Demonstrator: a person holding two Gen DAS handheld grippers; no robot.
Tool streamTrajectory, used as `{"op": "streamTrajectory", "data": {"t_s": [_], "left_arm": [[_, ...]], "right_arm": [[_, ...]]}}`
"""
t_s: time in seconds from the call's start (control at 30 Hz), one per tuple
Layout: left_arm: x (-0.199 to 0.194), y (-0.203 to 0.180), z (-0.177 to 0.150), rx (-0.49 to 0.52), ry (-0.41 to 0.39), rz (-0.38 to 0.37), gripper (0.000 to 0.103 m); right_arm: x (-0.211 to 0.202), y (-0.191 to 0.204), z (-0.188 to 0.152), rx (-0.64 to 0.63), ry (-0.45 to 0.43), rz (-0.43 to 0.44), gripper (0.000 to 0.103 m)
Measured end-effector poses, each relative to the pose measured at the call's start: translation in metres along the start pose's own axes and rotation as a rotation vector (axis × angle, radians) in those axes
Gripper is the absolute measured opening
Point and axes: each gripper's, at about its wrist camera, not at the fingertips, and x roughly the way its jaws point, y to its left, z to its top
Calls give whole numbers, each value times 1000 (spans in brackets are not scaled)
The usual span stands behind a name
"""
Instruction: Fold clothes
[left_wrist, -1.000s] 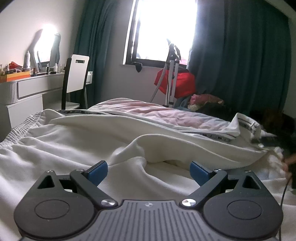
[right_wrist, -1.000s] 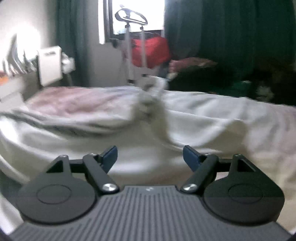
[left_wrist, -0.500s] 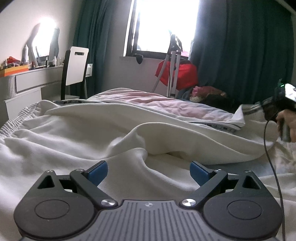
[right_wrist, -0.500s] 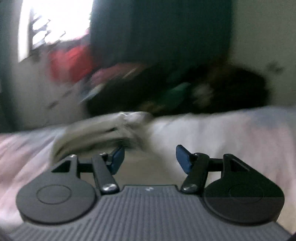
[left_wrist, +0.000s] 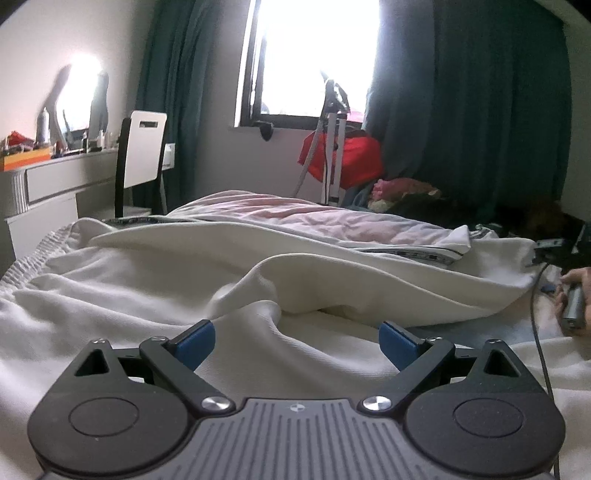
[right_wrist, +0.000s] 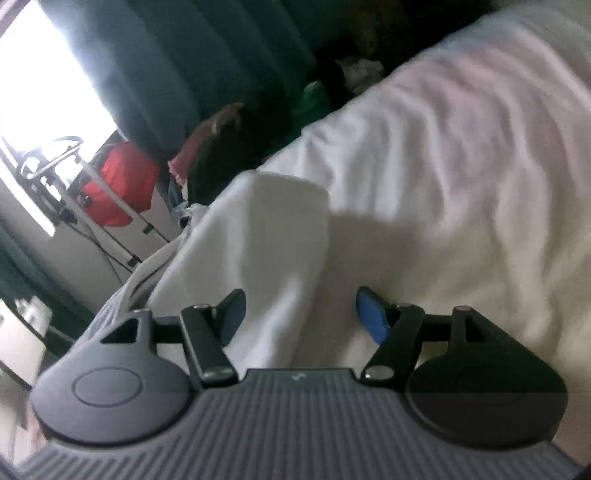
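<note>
A white garment (left_wrist: 147, 280) with an elastic band at its left end and a striped trim lies rumpled across the bed. My left gripper (left_wrist: 297, 341) hovers low over its near folds, open, with nothing between its blue pads. A hand (left_wrist: 572, 295) at the far right of the left wrist view holds the other gripper by the garment's right end. In the right wrist view the picture is tilted. My right gripper (right_wrist: 299, 314) has its jaws opening, and a flap of the white garment (right_wrist: 266, 229) lies between them. The pads do not press on it.
The pale pink bedsheet (right_wrist: 443, 166) stretches beyond the garment. A white chair (left_wrist: 142, 147) and a dresser (left_wrist: 55, 177) stand at the left. A tripod stand (left_wrist: 332, 147), a red bag (left_wrist: 347, 158), dark curtains (left_wrist: 461, 92) and a heap of clothes (left_wrist: 406, 192) lie past the bed's far edge.
My right gripper swung to the right and rolled, so its view now tilts over the garment's end. Its hand dropped lower at the bed's right side. The left gripper stayed put.
</note>
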Motion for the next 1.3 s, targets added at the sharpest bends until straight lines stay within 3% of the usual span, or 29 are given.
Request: {"op": "streamTrajectory", "data": {"t_s": [0.1, 0.13, 0.17, 0.2, 0.27, 0.4, 0.6, 0.87, 1.07, 1.3], "left_arm": [[0, -4, 0, 22, -21, -13, 97], [0, -6, 0, 29, -27, -18, 97], [1, -7, 0, 33, -30, -21, 97], [3, -9, 1, 28, -22, -22, 97], [4, -12, 3, 23, -13, -20, 97], [1, -16, 4, 35, -22, -13, 97], [-12, -13, 7, 35, -41, -9, 97], [-42, -18, 9, 91, -93, -51, 97], [-48, -22, 9, 129, -81, -69, 97], [-41, -20, 9, 131, -52, -85, 97]], "right_arm": [[18, 14, -2, -39, -19, 54, 66], [23, 21, 0, -64, -13, 29, 56], [25, 28, 2, -89, -7, -15, 24], [27, 36, 5, -103, -3, -47, 12], [27, 55, 15, -120, -12, -77, 9], [-2, 81, 48, -147, -104, -68, 8], [-85, 52, 73, -151, -256, -70, 7], [-140, -85, 12, -18, -133, -211, 8], [-161, -77, 17, -50, -179, -161, 7], [-141, -108, -19, -79, -87, -214, 13]]}}
